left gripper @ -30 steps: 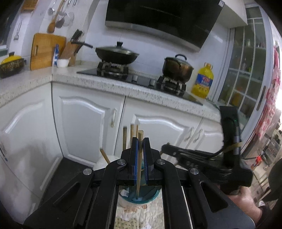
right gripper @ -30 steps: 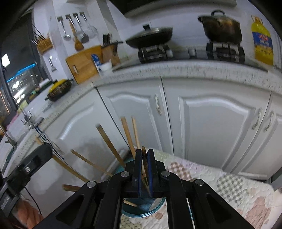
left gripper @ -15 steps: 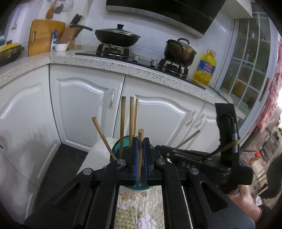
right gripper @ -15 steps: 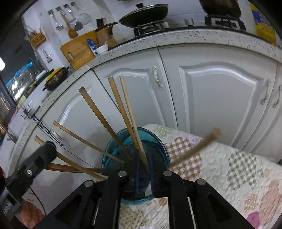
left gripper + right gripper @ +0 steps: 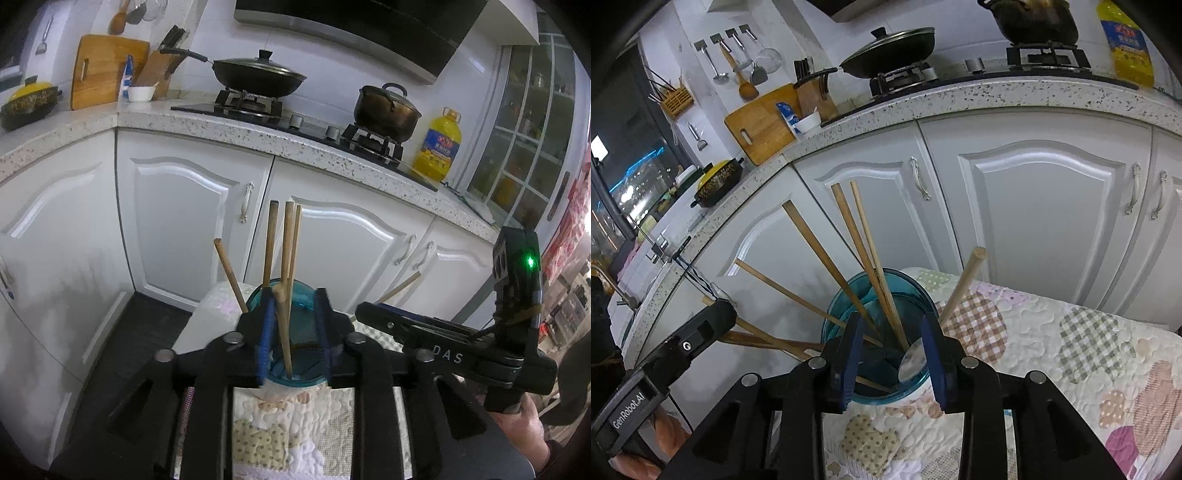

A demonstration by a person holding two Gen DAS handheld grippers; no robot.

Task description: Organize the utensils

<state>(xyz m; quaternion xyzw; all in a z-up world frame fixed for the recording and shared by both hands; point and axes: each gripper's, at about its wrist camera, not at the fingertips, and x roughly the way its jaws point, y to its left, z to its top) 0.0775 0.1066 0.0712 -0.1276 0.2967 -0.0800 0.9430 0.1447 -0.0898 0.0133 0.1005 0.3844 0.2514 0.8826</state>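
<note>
A teal glass cup stands on a quilted cloth and holds several wooden chopsticks, fanned out. My left gripper hovers over the cup with its jaws opening. One chopstick stands loose between them, its tip in the cup. My right gripper is over the same cup, jaws opening, pads pressing on nothing. A pale chopstick leans over the cup's right rim. Each gripper shows in the other's view: right gripper, left gripper.
White cabinet doors stand close behind the cup. The speckled counter above carries a stove with a wok, a pot, an oil bottle and a cutting board. Dark floor lies left of the cloth.
Both pairs of jaws have parted from shut. The chopstick my left gripper held now stands free in the cup. The right gripper's chopstick has dropped in and leans right.
</note>
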